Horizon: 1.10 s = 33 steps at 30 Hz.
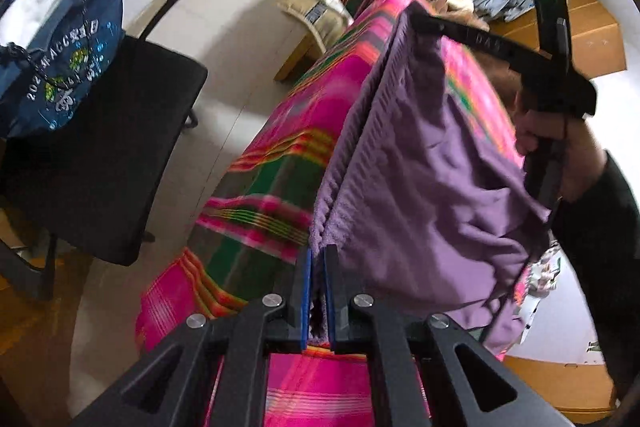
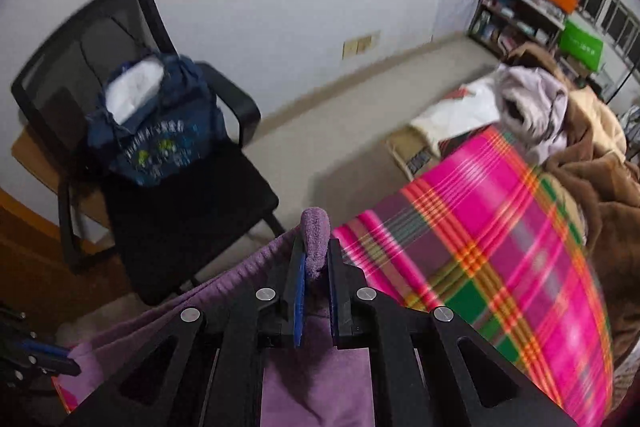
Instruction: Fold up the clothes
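Showing "2024" in white: navy bag (image 1: 60,59) on black chair (image 1: 120,147).

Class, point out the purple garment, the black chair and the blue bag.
purple garment (image 1: 432,195): left wrist view, hanging panel.
black chair (image 2: 192,211): right wrist view, seat cushion.
blue bag (image 2: 160,143): right wrist view, printed front.

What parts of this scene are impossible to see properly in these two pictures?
- Purple garment, both views: its type and lower part, cut off or folded behind itself.
- Plaid blanket, both views: motion blur smears it.
- Blue bag on the chair: print too blurred to read.
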### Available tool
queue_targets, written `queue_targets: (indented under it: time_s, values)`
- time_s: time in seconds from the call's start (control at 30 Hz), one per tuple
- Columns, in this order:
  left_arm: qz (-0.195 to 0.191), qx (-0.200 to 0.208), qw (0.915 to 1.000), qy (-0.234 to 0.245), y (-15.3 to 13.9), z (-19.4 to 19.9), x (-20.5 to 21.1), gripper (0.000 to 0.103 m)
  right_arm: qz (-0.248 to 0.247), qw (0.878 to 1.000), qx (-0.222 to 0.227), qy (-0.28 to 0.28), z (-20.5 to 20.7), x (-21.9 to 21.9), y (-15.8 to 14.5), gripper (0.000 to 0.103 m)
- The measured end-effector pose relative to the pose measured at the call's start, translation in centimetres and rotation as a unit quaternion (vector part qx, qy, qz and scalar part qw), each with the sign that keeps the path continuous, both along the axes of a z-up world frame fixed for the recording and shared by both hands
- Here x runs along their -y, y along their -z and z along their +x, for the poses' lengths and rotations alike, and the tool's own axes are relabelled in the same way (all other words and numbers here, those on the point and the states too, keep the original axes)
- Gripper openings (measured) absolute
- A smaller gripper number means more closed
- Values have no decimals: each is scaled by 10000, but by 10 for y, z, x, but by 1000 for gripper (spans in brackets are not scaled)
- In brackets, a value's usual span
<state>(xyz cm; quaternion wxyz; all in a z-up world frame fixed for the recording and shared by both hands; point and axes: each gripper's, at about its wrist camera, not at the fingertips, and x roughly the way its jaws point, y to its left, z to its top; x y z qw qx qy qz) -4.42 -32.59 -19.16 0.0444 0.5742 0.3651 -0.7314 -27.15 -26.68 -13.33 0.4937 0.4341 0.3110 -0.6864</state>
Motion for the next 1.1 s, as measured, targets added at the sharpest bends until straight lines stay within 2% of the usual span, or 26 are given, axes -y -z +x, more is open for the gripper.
queue_targets:
  time_s: [0.07,0.13,0.17,0.2,0.37,0.5,0.63,0.73,0.87,0.97,1.1]
  values:
    - [-13,108,9999,79,12,-3,3,7,121,9999,119,-19,-3,9,13,11]
    - [-39,217,9997,120,20,-2,5,9,322,9992,221,-48,-6,16,26,20]
    - [-55,266,9995,134,23,-2,6,11,443,9987,233,-28,-8,19,32,29]
    - [-81,299,9994,142,26,-1,7,11,481,9987,195,8,-9,19,33,31]
    - [-474,281,9985,47,17,15,13,11,106,9992,224,324,-21,-6,14,31]
    - [-525,27,9986,91,2,19,10,11,132,9988,228,419,-24,-29,8,31]
    - [-607,-94,9964,581,3,-2,-10,13,217,9983,294,459,-22,-48,11,31]
    - [-690,5,9936,890,15,-15,-24,13,222,9974,375,572,-15,-58,11,31]
    - [-702,-34,9927,984,21,-18,-29,13,222,9973,442,543,-6,-65,12,31]
    - [-742,-17,9916,1059,21,-15,-28,0,288,9974,423,517,-5,-63,15,31]
    - [-743,-61,9916,1053,19,-9,-27,0,297,9967,455,604,-13,-57,18,31]
